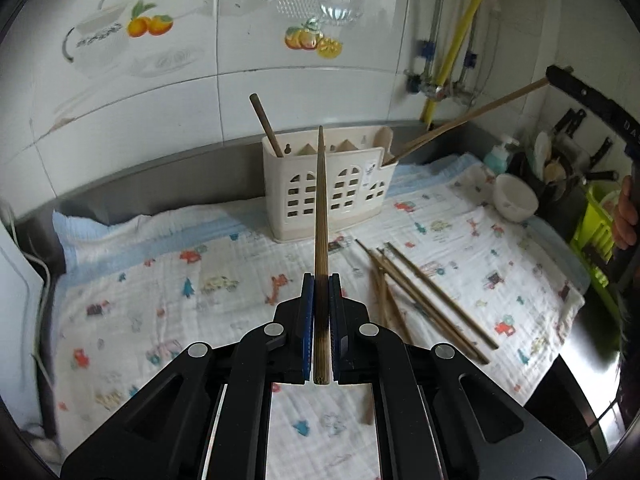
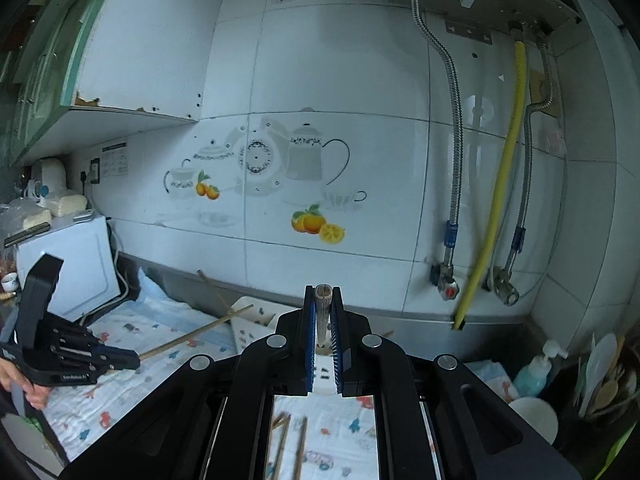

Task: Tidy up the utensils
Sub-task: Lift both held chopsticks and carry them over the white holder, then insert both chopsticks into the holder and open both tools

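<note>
My left gripper [image 1: 321,280] is shut on a brown chopstick [image 1: 321,200] that points straight ahead at the cream utensil holder [image 1: 320,196] on the patterned cloth. One chopstick [image 1: 267,125] stands in the holder's left compartment. My right gripper [image 2: 322,292] is shut on another chopstick [image 2: 322,316], held above the holder [image 2: 248,330]. From the left wrist view that chopstick [image 1: 468,120] slants down from the right gripper [image 1: 556,76] with its tip at the holder's right compartment. Several loose chopsticks [image 1: 420,296] lie on the cloth right of the holder.
A white bowl [image 1: 514,198], a blue soap bottle [image 1: 498,158] and a dark rack with knives and spoons [image 1: 568,160] stand at the right. A white appliance [image 2: 72,268] stands at the left. The tiled wall with pipes [image 2: 508,184] is behind the counter.
</note>
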{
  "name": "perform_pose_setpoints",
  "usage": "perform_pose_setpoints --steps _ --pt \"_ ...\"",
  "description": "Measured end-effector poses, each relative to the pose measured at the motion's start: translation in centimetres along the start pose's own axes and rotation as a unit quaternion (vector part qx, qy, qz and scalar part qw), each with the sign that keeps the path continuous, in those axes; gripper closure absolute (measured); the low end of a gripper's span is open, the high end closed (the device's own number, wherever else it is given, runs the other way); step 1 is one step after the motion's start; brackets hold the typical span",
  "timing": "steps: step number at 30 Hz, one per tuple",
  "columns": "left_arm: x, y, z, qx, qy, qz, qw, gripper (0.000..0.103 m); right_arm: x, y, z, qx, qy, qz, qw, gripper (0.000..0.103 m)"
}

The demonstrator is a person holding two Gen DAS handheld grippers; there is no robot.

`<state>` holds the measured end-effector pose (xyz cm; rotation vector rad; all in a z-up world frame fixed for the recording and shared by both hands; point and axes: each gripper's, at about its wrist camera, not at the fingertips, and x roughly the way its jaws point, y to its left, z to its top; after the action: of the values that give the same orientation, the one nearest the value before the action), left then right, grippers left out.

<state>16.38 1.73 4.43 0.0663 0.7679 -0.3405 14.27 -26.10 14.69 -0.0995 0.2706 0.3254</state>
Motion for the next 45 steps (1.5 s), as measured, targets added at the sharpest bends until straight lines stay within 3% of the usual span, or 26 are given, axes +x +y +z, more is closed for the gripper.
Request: perform_pose_setpoints --steps 7,12,24,31,38,45 --pt "0.9 0.6 3.4 0.037 0.064 0.02 0.997 0.097 3.1 -0.8 0.7 0.003 0.018 0.006 1.0 0.096" --pt "0.9 0.8 5.8 0.048 0.078 0.029 0.9954 0.097 5.0 -1.1 1.0 0.007 0.028 0.007 1.0 0.096" --pt "1.4 0.7 11.2 0.022 0.023 0.025 0.9992 0.097 7.7 -1.3 1.9 0.018 0.028 0.009 0.999 0.096" --pt "3.6 1.3 13.1 -0.005 0.013 0.016 0.9998 0.097 7.5 -1.7 3.3 0.02 0.009 0.007 1.0 0.096" --pt "5.0 2.1 14.1 -0.043 0.004 0.002 0.9991 0.097 10.7 -1.6 2.3 0.014 0.046 0.002 0.999 0.096" --pt "4.5 1.7 14.4 -0.042 -0.019 -0.005 0.9989 0.095 13.4 -2.1 0.2 0.031 0.078 0.005 0.996 0.096"
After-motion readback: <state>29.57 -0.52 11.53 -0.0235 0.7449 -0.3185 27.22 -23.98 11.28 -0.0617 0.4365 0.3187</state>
